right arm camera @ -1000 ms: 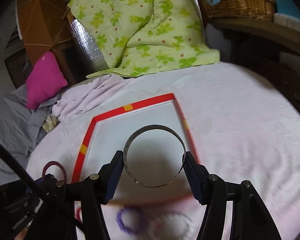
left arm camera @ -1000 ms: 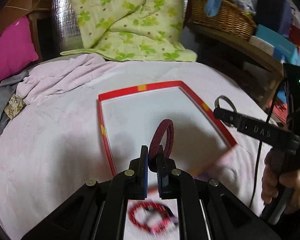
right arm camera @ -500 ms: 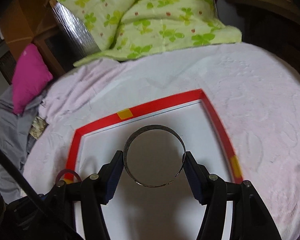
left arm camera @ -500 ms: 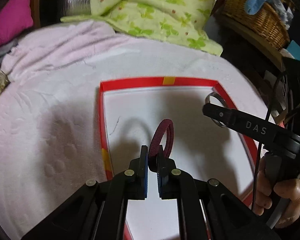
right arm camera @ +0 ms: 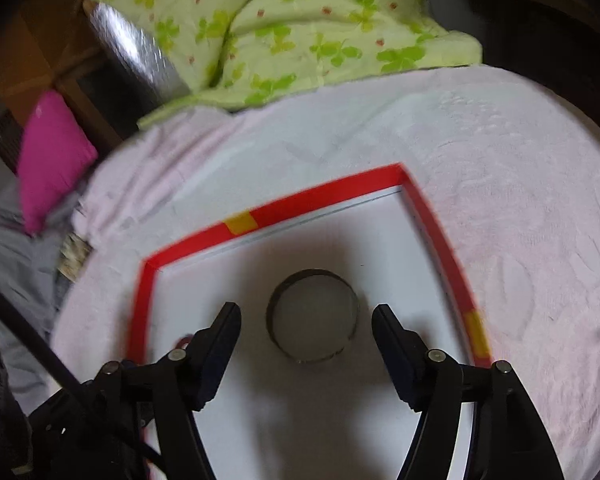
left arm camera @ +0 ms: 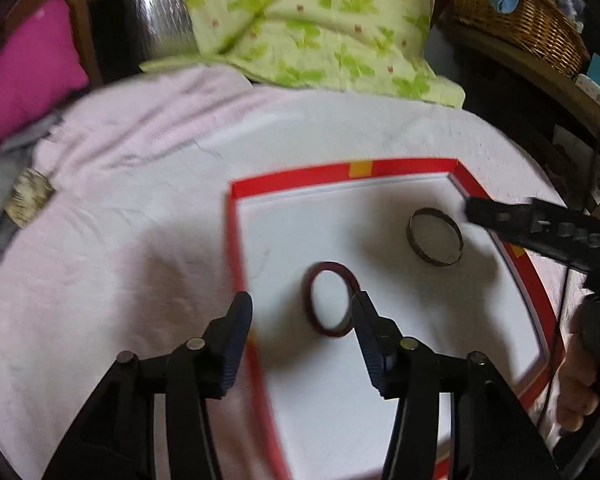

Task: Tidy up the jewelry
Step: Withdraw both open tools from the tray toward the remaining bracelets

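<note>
A shallow white box with a red rim [left arm camera: 292, 174] [right arm camera: 324, 194] lies on the pink blanket. A dark red bangle [left arm camera: 330, 299] lies flat on the box floor, just ahead of my open left gripper [left arm camera: 302, 316]; its right finger [left arm camera: 370, 330] is next to the ring. A silver metal bangle [left arm camera: 436, 237] [right arm camera: 313, 316] lies flat in the box further right. My right gripper [right arm camera: 306, 318] is open and empty, its fingers on either side of the silver bangle and apart from it. The right gripper's finger also shows in the left wrist view [left arm camera: 540, 226].
The pink blanket [left arm camera: 100, 264] covers the round surface around the box. A green patterned quilt [left arm camera: 300, 20], a magenta cushion [left arm camera: 24, 72] and a wicker basket [left arm camera: 516, 12] lie behind. A hand [left arm camera: 580, 384] holds the right gripper at the right edge.
Both grippers have opened. The dark red bangle left the left gripper and the silver bangle left the right gripper; both now lie flat in the box.
</note>
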Demonstrator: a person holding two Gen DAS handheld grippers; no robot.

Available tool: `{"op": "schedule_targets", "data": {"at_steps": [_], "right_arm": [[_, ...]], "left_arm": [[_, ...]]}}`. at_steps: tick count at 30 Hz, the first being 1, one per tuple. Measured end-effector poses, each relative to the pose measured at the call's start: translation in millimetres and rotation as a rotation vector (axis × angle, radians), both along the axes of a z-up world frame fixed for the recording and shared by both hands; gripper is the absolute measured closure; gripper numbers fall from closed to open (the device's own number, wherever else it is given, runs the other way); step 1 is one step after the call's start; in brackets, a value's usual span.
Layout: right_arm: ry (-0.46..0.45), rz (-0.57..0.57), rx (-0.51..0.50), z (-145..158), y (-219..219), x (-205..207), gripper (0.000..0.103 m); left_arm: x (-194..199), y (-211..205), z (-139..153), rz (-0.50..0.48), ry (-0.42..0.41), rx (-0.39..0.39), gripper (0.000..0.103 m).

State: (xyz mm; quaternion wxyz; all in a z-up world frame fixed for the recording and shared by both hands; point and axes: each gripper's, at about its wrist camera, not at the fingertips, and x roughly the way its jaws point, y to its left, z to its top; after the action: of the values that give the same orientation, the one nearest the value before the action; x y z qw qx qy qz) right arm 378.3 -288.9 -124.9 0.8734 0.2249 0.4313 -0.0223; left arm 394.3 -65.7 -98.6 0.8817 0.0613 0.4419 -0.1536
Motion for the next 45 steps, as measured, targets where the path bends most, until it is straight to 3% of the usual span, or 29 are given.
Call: {"op": "schedule_targets", "data": {"at_steps": [8,11,19,23,34,45], "right_arm": [[-0.079,0.002,-0.004,37.7,-9.2,-93.9,0.040],[-0.083,0.002,0.033,34.2,-15.9,-136.0,0.040],[-0.050,-0.001,0.155,9.7,-23.4,-221.5,0.043],[-0.021,-0.012,0.183,-1.2,-28.1,-225.6,0.043],[0.033,0.034,0.225,-16.4,-21.2,-201.8,0.043],[0.073,-0.019,0.297,-27.7,-43.7,-207.3,0.043]], "left_arm": [[-74.3,41.2,23.9,0.087,-0.093,0.057,0.039],[-104.9,55.3,21.7,0.085,-0.107,0.084,0.039],[-178.2,83.9,-3.4,0.057,-0.037,0.010,0.039],[-199.0,76.3,-12.6,-0.033,-0.034,0.011,0.039],[-190.5,43.8,-17.4,-0.187,-0.023,-0.050,0.040],[-185.5,29.6,-27.5,-0.222,0.047,-0.070,0.066]]}}
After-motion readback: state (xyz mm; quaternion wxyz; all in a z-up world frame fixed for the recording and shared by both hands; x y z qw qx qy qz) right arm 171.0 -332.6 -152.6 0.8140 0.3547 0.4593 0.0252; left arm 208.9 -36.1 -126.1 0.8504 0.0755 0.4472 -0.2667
